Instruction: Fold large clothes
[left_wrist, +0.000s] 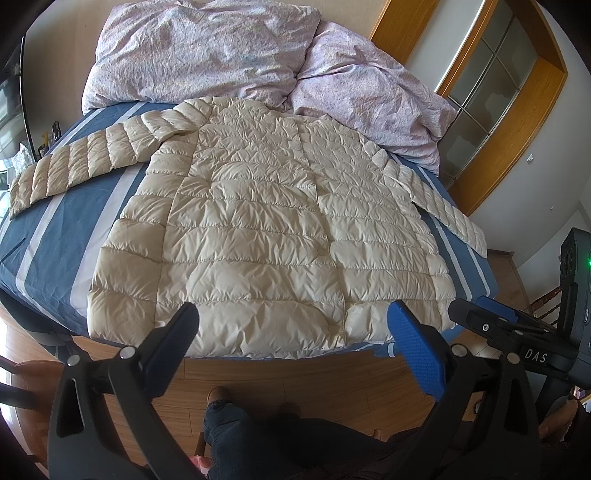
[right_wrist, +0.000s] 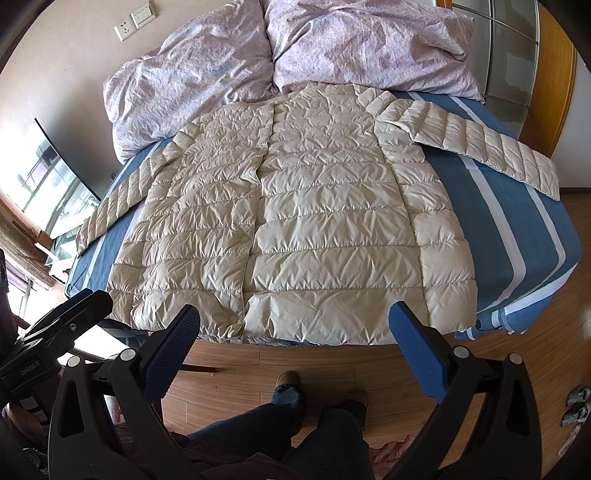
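Your legs in dark jeans (right_wrist: 295, 417) and your brown shoes stand on the wooden floor (right_wrist: 332, 362) just at the foot of the bed, under both cameras. You hold the left gripper (left_wrist: 293, 328) above the bed edge with its fingers wide apart and nothing between them; one finger has a blue textured pad (left_wrist: 413, 354). You hold the right gripper (right_wrist: 295, 328) in the same way, fingers (right_wrist: 417, 354) far apart and empty, both pads blue. In the left wrist view the right gripper shows at the right edge, close beside the left one. On the bed, the cream quilted down jacket (left_wrist: 266, 236) lies flat with its front side up and the snap closure running down the middle. Its hem reaches the near edge of the bed, just in front of the fingers, and the collar points to the far side. Both sleeves are spread outward over the blue sheet with white stripes (left_wrist: 62, 221). Behind the collar lies a crumpled lilac duvet (left_wrist: 207, 48), touching the jacket top.
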